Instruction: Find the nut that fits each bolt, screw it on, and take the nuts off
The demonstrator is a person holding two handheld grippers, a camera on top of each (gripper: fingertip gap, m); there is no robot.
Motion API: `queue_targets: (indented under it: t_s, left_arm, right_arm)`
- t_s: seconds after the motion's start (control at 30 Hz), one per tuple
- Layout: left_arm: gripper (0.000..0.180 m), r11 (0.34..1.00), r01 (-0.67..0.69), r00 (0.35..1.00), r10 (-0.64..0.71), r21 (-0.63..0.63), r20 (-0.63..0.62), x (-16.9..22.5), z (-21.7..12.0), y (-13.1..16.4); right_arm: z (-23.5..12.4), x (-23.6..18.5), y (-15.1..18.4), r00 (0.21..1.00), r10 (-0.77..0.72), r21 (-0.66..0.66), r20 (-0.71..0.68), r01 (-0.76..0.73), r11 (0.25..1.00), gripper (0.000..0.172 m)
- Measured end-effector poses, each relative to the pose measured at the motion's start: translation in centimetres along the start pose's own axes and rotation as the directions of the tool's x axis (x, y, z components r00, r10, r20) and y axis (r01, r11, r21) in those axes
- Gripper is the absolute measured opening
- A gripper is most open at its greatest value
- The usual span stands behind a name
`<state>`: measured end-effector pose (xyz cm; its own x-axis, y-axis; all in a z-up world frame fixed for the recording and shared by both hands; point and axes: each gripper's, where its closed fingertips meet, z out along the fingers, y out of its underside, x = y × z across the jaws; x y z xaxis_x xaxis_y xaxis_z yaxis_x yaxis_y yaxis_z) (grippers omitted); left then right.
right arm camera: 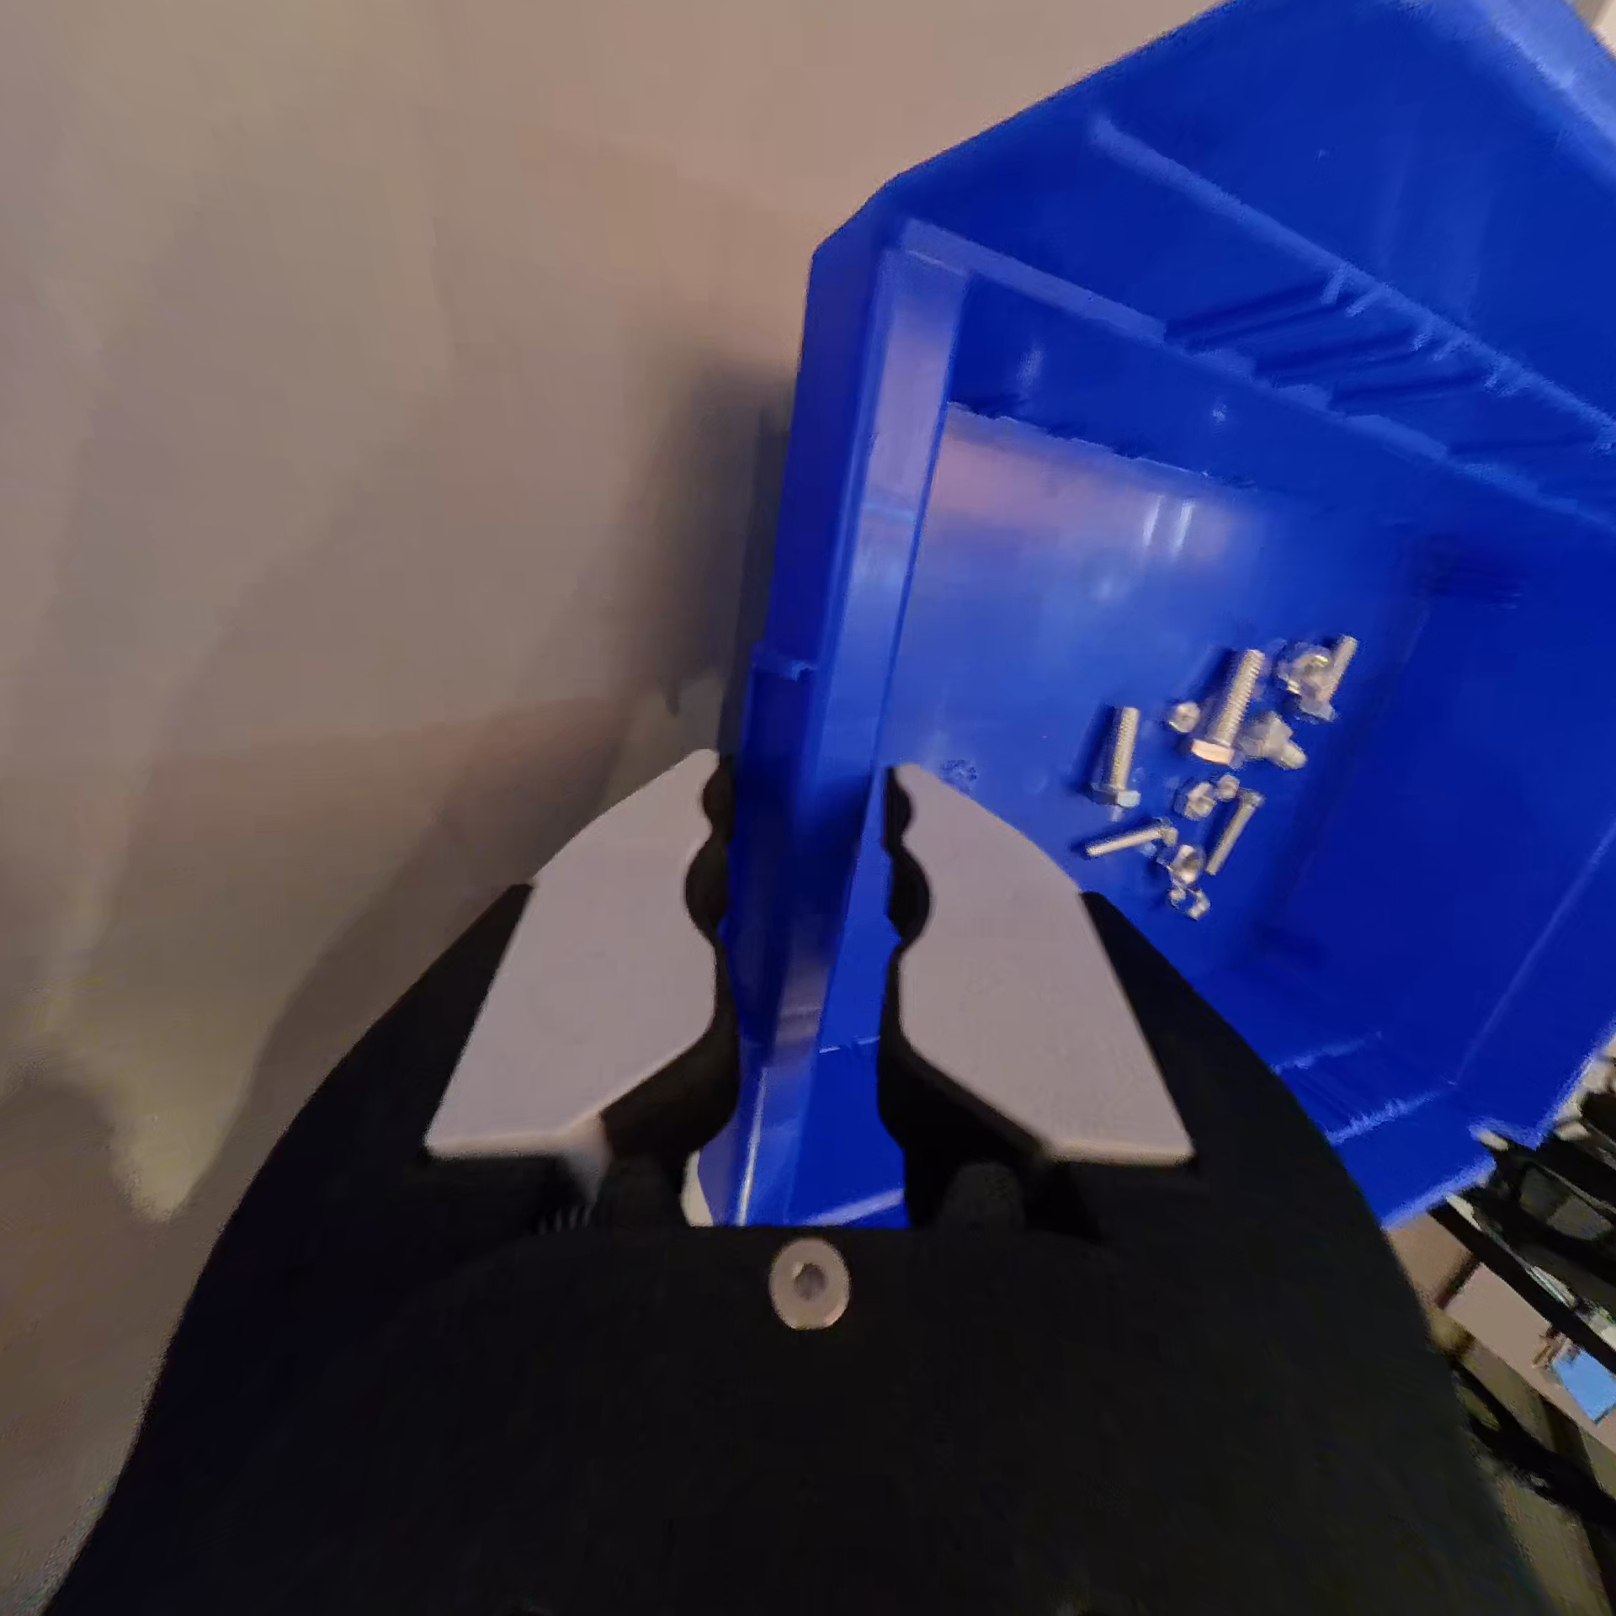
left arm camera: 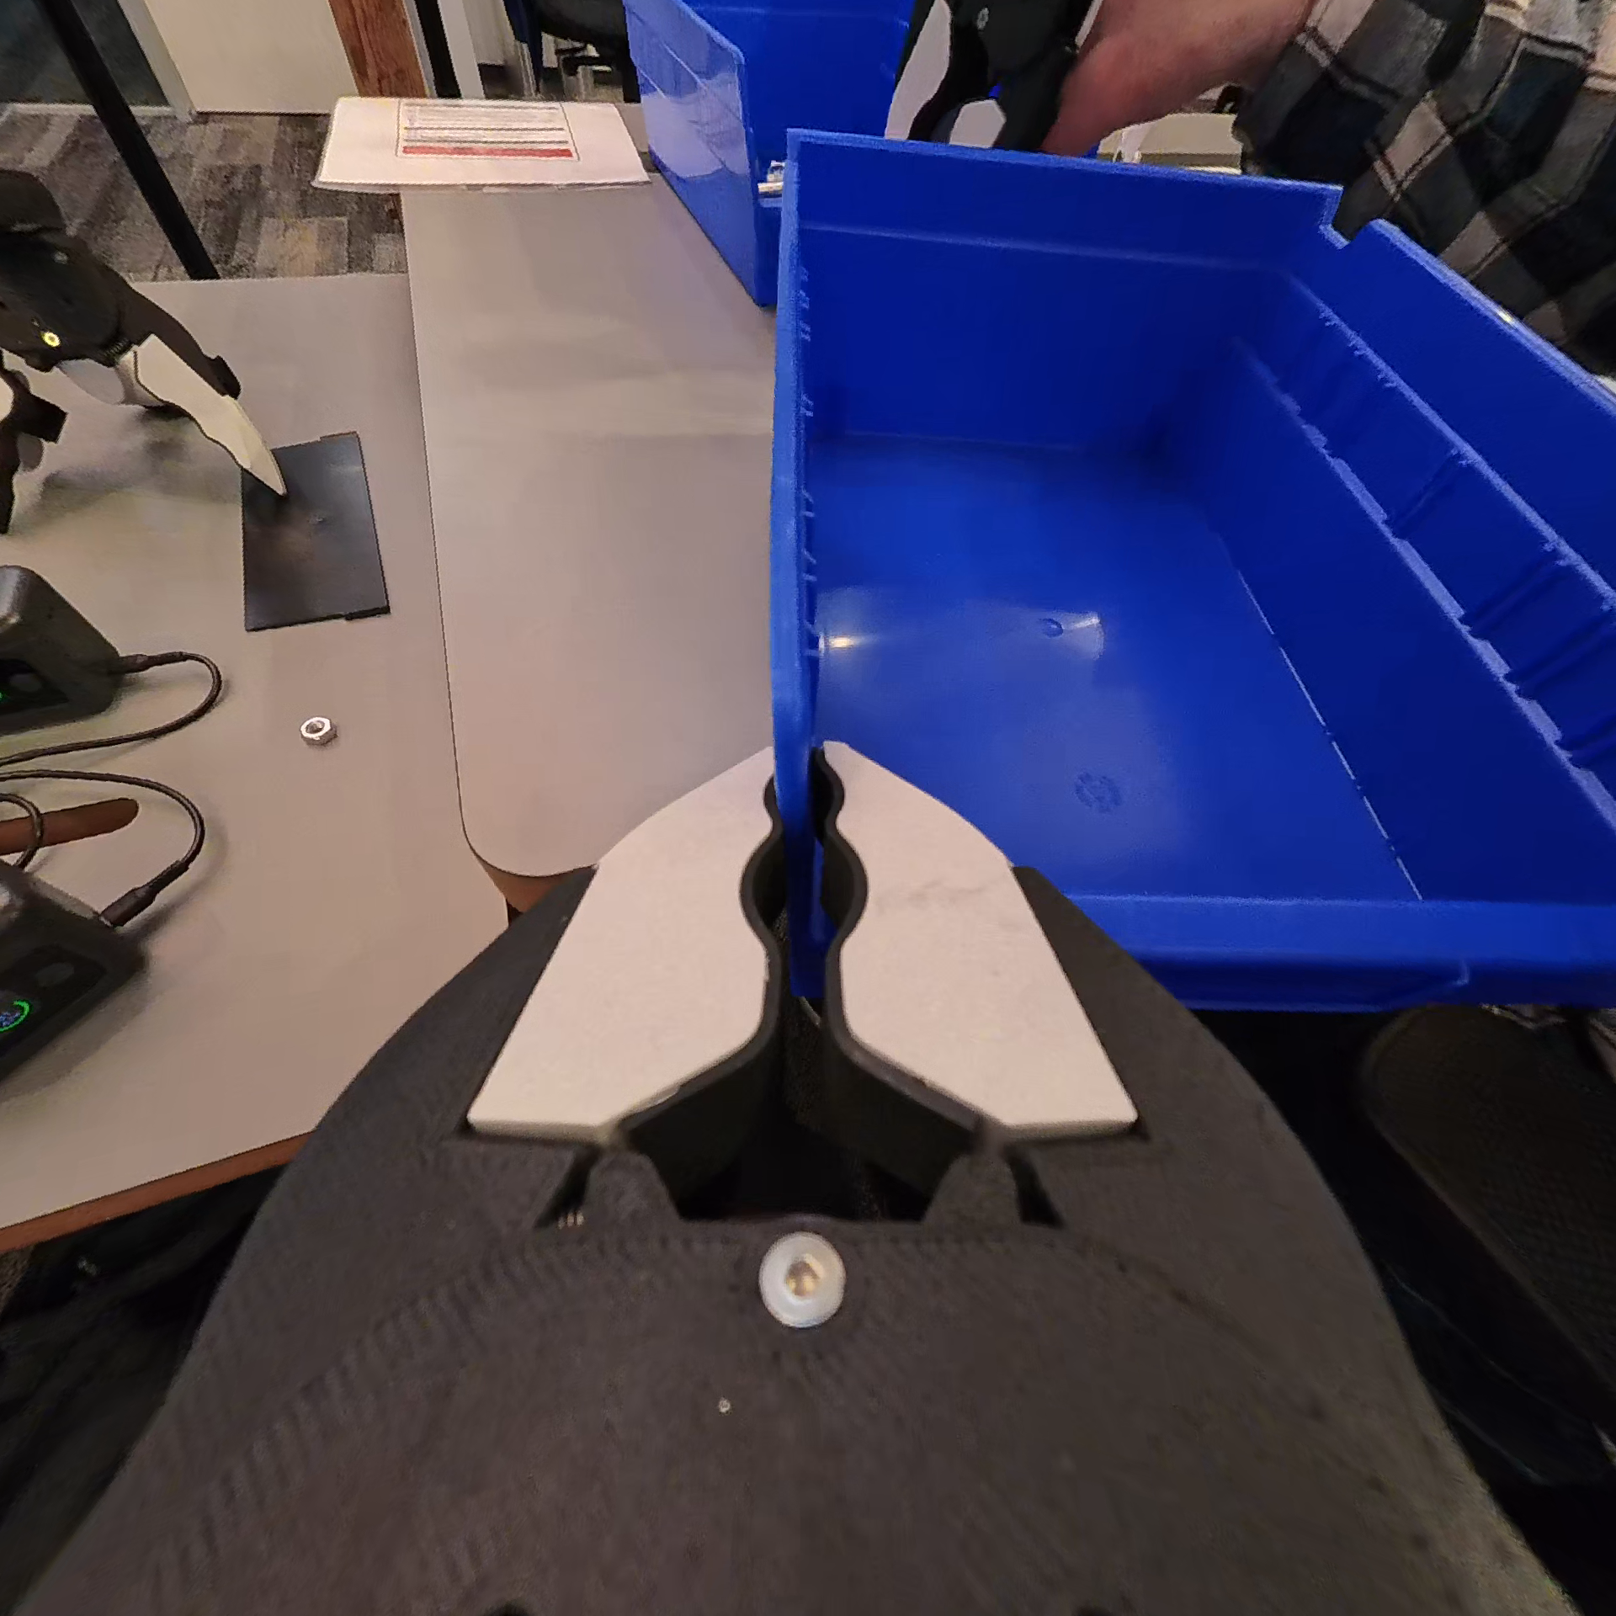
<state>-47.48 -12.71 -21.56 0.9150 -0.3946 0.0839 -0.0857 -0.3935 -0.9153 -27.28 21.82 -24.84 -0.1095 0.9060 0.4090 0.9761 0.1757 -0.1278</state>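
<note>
The bolts (right arm camera: 1224, 761) and nuts (right arm camera: 1189, 874) lie loose in a heap on the floor of a blue bin (right arm camera: 1137, 525). My right gripper (right arm camera: 800, 787) straddles that bin's thick rim with its jaws set wide, and blur hides whether the pads press. My left gripper (left arm camera: 797, 761) is clamped tight on the thin wall of an empty bin (left arm camera: 1137, 612). One nut (left arm camera: 318, 731) sits alone on the grey table (left arm camera: 568, 525).

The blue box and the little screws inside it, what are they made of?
The blue bin looks like glossy moulded plastic: light glints off its smooth walls and ribs. The bolts and nuts look like bright silvery metal, probably steel, with shiny threads.
</note>
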Motion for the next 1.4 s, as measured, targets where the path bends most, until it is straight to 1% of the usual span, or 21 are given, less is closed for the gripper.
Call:
queue_targets:
  t_s: [0.03, 0.07, 0.1, 0.17, 0.23, 0.3, 0.43, 0.57, 0.73, 0.83, 0.9, 1.1, 1.17, 1.27, 1.37, 1.4]
  left_arm:
    - [0.002, 1.0, -0.001, 1.0, 0.001, -0.002, 0.001, 0.0, 0.0, 0.0]
    - [0.002, 1.0, -0.002, 1.0, 0.002, -0.004, -0.001, 0.1, 0.1, -0.1]
    - [0.002, 1.0, -0.003, 1.0, 0.003, -0.005, -0.007, 0.3, 0.3, -0.1]
    - [0.002, 1.0, -0.009, 1.0, 0.009, -0.013, -0.027, 0.8, 0.9, -0.3]
    - [0.002, 0.999, -0.021, 0.999, 0.019, -0.037, -0.047, 1.3, 1.6, -0.6]
    - [0.002, 0.997, -0.015, 0.997, 0.009, -0.078, -0.073, 2.0, 2.4, -0.8]
    - [0.002, 0.984, -0.054, 0.99, 0.031, -0.171, -0.134, 3.6, 4.6, -1.5]
    - [0.002, 0.964, -0.125, 0.974, 0.075, -0.234, -0.212, 6.1, 8.1, -2.7]
    - [0.002, 0.933, -0.228, 0.935, 0.13, -0.279, -0.331, 10.7, 13.7, -4.5]
    - [0.002, 0.912, -0.264, 0.914, 0.133, -0.313, -0.383, 14.0, 17.3, -5.7]
    - [0.003, 0.91, -0.268, 0.904, 0.124, -0.317, -0.41, 16.5, 19.9, -6.6]
    - [0.002, 0.9, -0.321, 0.869, 0.156, -0.295, -0.47, 23.5, 27.5, -9.3]
    - [0.002, 0.893, -0.346, 0.856, 0.175, -0.289, -0.486, 25.8, 29.9, -10.1]
    - [0.002, 0.884, -0.383, 0.826, 0.198, -0.269, -0.528, 29.8, 33.3, -11.2]
    - [0.002, 0.873, -0.418, 0.801, 0.223, -0.252, -0.556, 33.5, 36.5, -12.3]
    - [0.002, 0.877, -0.409, 0.798, 0.21, -0.251, -0.565, 34.7, 37.6, -12.7]
  right_arm:
    - [-0.3, 0.3, 0.0, 0.999, 0.01, 0.012, -0.03, -0.01, 1.0, 0.067]
    - [-0.8, 0.3, -0.1, 0.999, 0.027, 0.043, -0.044, -0.025, 0.999, 0.079]
    - [-1.7, -0.2, -0.3, 0.999, 0.041, 0.087, -0.028, -0.039, 0.995, 0.079]
    - [-3.9, -1.3, -0.2, 0.997, 0.069, 0.175, 0.015, -0.071, 0.982, 0.068]
    - [-6.3, -2.4, 0.6, 0.992, 0.099, 0.256, 0.076, -0.115, 0.96, 0.058]
    - [-8.8, -3.4, 2.1, 0.98, 0.133, 0.33, 0.149, -0.176, 0.927, 0.047]
    - [-12.6, -4.5, 7.7, 0.959, 0.199, 0.382, 0.201, -0.264, 0.886, 0.047]
    - [-15.9, -6.2, 13.5, 0.931, 0.256, 0.419, 0.26, -0.347, 0.839, 0.045]
    - [-19.4, -8.8, 20.1, 0.911, 0.297, 0.449, 0.286, -0.401, 0.798, 0.048]
    - [-21.2, -9.9, 24.0, 0.888, 0.35, 0.469, 0.297, -0.455, 0.757, 0.048]
    - [-22.2, -10.4, 26.9, 0.873, 0.397, 0.47, 0.282, -0.486, 0.736, 0.049]
    - [-25.5, -12.1, 35.2, 0.801, 0.549, 0.519, 0.24, -0.583, 0.625, 0.053]
    - [-26.4, -12.8, 38.2, 0.762, 0.611, 0.515, 0.216, -0.62, 0.592, 0.058]
    - [-26.7, -13.9, 42.7, 0.692, 0.705, 0.499, 0.154, -0.67, 0.549, 0.059]
    - [-26.6, -15.5, 45.7, 0.614, 0.775, 0.498, 0.15, -0.724, 0.477, 0.062]
    - [-26.4, -15.7, 46.6, 0.583, 0.802, 0.506, 0.128, -0.734, 0.453, 0.069]
